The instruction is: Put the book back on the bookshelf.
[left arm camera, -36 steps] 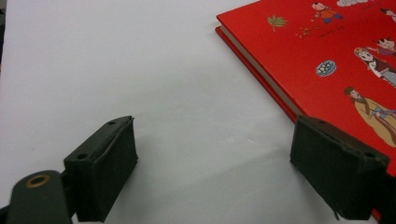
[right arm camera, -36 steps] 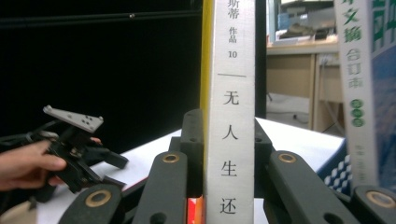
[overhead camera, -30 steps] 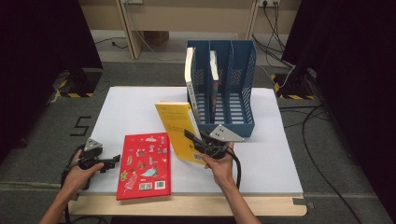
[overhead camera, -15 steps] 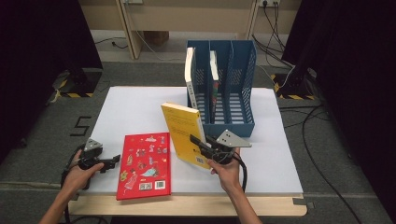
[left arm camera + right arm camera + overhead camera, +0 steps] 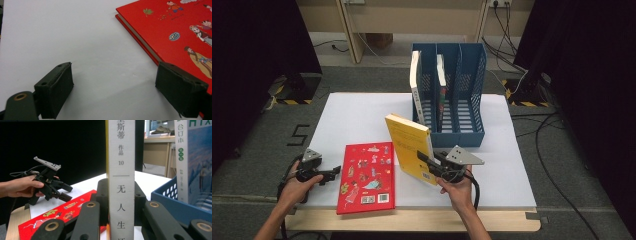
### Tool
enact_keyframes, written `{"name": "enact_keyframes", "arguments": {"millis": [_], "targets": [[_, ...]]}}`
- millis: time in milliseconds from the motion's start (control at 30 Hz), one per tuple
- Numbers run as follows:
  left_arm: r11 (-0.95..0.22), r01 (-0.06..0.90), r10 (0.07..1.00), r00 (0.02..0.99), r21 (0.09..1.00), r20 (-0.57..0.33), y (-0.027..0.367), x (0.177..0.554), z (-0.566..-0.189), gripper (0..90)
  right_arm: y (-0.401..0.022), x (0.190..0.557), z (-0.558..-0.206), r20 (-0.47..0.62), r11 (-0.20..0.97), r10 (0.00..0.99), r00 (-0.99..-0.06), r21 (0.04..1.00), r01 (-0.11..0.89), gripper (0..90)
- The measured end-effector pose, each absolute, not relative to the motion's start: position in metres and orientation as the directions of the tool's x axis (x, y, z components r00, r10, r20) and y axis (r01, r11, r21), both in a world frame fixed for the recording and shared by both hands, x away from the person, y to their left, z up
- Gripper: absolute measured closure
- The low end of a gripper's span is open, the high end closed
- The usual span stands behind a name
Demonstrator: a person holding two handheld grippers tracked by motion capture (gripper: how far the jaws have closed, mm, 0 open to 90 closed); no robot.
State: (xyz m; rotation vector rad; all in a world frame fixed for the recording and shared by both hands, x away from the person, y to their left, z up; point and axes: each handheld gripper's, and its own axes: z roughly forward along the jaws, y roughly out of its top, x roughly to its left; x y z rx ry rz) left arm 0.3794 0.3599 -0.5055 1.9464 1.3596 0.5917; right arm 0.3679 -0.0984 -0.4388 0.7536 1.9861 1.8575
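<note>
Now right gripper [image 5: 428, 162] fingers clamp upright yellow book [image 5: 409, 147]; left gripper [image 5: 328, 173] fingers spread, empty.

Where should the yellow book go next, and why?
Probably up and toward the blue rack. The right gripper is shut on the yellow book, holding it upright just in front of the rack, and the slot on the right looks free. Two books already stand in the other slots.

The white spine of the yellow paperback book [image 5: 121, 182] runs past the right gripper view's top and bottom edges.
</note>
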Motion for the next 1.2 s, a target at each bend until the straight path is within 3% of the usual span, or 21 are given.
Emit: {"name": "enact_keyframes", "arguments": {"millis": [933,1200], "targets": [[-0.223,0.626,0.936,0.351,0.747,-0.014,0.360,0.379,-0.506,13.4,-0.117,0.352,-0.447,0.083,0.092,0.601,-0.795,0.981,0.172,74.6],[-0.223,0.626,0.936,0.351,0.747,-0.015,0.360,0.379,-0.506,13.4,-0.114,0.354,-0.450,0.079,0.111,0.563,-0.823,0.979,0.170,67.6]]}}
